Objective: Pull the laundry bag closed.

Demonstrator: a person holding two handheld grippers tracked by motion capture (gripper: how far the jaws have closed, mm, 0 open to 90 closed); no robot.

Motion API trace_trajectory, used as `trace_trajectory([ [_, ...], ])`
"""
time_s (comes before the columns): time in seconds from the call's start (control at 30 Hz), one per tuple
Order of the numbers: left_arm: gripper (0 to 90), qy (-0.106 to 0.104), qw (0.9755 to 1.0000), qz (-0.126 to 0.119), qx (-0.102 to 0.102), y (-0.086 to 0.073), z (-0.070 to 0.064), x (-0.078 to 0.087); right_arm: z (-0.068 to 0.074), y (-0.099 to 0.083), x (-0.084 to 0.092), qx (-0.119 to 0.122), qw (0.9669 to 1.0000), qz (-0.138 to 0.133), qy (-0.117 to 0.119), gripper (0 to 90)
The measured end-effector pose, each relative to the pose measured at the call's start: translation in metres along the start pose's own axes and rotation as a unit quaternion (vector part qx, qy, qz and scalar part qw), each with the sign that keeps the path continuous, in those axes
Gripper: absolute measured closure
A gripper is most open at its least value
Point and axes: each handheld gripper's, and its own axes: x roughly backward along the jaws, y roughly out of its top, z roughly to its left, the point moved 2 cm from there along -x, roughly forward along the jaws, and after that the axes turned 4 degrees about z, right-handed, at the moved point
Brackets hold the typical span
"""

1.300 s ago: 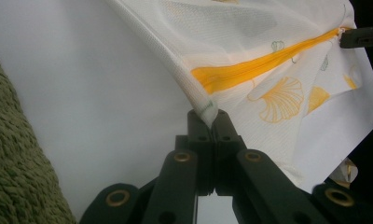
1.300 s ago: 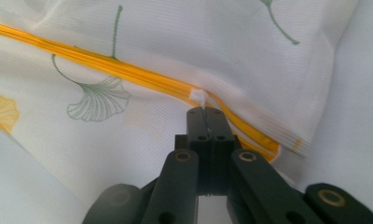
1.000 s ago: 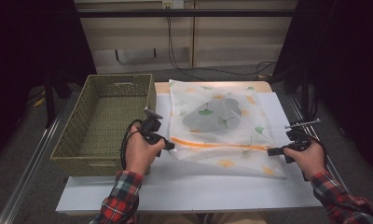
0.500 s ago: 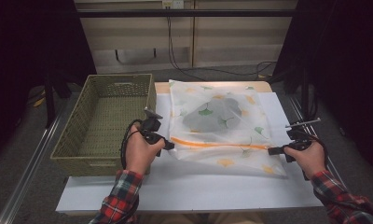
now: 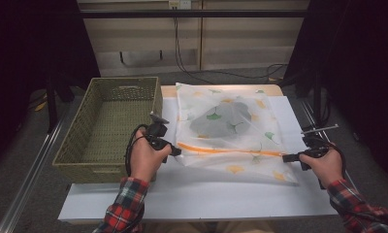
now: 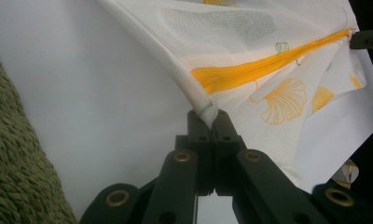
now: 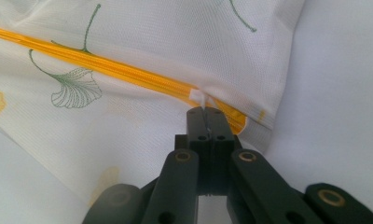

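The white mesh bag with leaf prints [image 5: 231,128] lies on the white table [image 5: 206,194]. Its orange zipper [image 5: 231,150] runs straight between the left gripper [image 5: 175,152] and right gripper [image 5: 285,158], each pinched shut on one end.

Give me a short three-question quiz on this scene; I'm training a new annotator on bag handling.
1. True or false: the left gripper is shut on the mesh bag.
2. What does the right gripper pinch? A) the white zipper pull B) the wicker basket C) a cable
3. What colour is the bag's zipper?

Key:
1. True; its fingers clamp the bag's corner.
2. A; the white zipper pull sits at the zipper's end.
3. Orange. The wicker basket stands left of the bag.
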Motion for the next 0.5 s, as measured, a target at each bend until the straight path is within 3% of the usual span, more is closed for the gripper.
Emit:
trace_trajectory([
  [0.5, 89.1, 0.001, 1.0, 0.001, 0.006, -0.001, -0.001, 0.0, -0.012, -0.006, 0.008, -0.013, 0.9999, -0.002, -0.004, 90.0],
])
